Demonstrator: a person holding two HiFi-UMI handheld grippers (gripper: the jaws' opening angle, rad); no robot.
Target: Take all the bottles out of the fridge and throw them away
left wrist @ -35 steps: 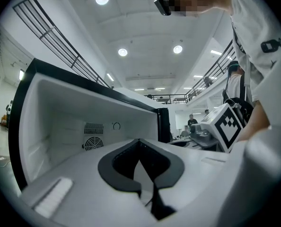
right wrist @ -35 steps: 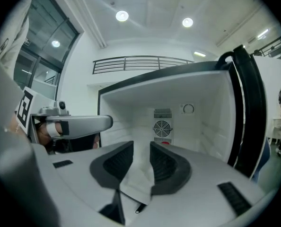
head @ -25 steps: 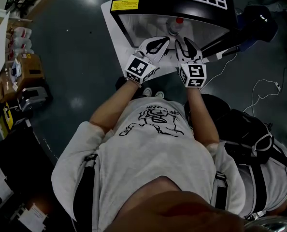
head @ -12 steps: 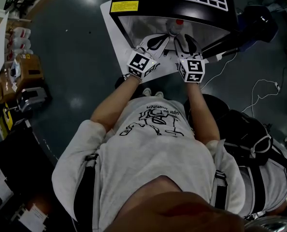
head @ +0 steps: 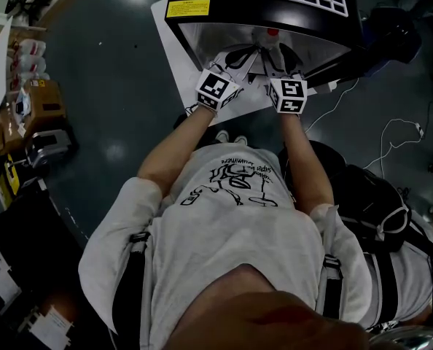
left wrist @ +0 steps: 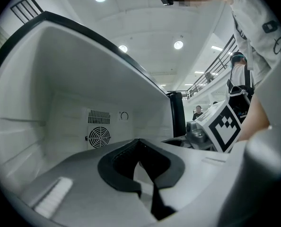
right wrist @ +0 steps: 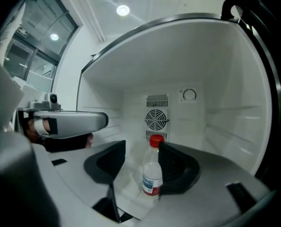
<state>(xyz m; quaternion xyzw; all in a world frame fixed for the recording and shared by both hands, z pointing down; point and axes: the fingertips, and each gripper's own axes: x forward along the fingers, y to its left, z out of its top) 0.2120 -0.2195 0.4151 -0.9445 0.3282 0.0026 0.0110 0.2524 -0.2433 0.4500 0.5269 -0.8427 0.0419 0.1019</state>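
The bottle (right wrist: 152,176) stands upright on the fridge (right wrist: 225,126) floor, between the wide jaws of the right gripper (right wrist: 140,151), which have just been opening. Left gripper (left wrist: 139,143): jaws together, empty.

The bottle (right wrist: 152,174) stood in the fridge (right wrist: 225,79), before the fan (right wrist: 156,118) on its far wall, between my right gripper's (right wrist: 141,149) jaws, which had just been opening, nearer the right one. My left gripper (head: 238,55) reached in to its left.
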